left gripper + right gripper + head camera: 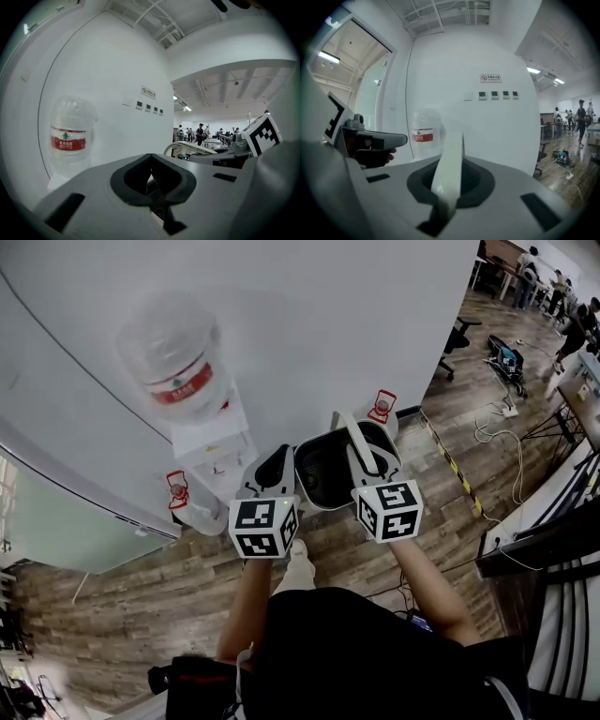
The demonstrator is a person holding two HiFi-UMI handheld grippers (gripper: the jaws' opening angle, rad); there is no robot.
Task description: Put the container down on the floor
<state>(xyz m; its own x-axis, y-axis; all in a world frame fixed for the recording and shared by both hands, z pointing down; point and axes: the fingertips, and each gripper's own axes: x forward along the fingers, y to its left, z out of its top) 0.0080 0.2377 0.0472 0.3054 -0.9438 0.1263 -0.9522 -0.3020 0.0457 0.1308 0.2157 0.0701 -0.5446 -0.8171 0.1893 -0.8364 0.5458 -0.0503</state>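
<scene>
The container (323, 474) is a dark bucket with a pale rim and a white strap handle (357, 452). It hangs above the wood floor in front of the person's legs. My right gripper (367, 468) is shut on that handle, which runs up through its jaws as a white band (449, 168). My left gripper (273, 468) is just left of the bucket's rim, shut with nothing between its jaws (152, 180). From the left gripper view, the handle (187, 146) arches over the bucket (220, 157) to the right.
A water dispenser with a large clear bottle (178, 371) stands against the white wall (309, 324), just left of the bucket. Red-tagged items (382, 407) sit at the wall's foot. Yellow-black floor tape (452, 463), cables and a desk (562, 512) lie to the right.
</scene>
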